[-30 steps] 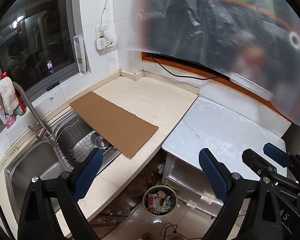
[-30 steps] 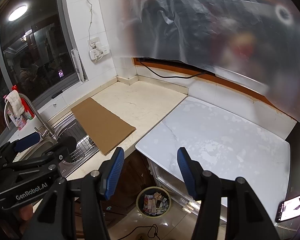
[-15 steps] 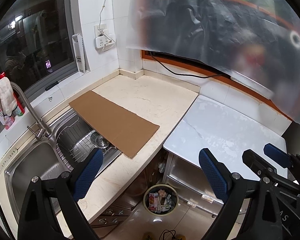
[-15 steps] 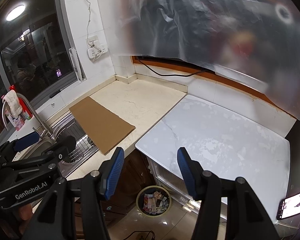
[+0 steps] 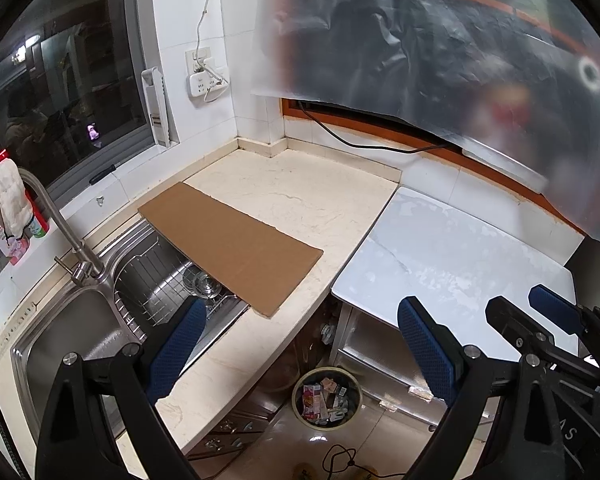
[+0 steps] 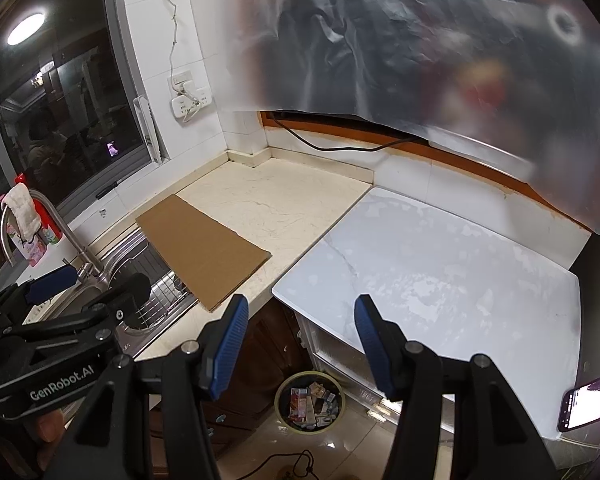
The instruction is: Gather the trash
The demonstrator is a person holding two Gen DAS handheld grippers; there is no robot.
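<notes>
With both tools, left (image 5: 300, 344) and right (image 6: 298, 344), apart and empty above the round, trash-filled bin (image 5: 327, 397) on the floor, I judged the flat brown cardboard sheet (image 5: 230, 246) on the cream bench (image 5: 320, 200) needed an edge grip.

Almost nothing has changed. In the right wrist view the lit phone screen (image 6: 590, 404) at the white marble table's (image 6: 440, 272) corner sits slightly lower and more hidden than before.
</notes>
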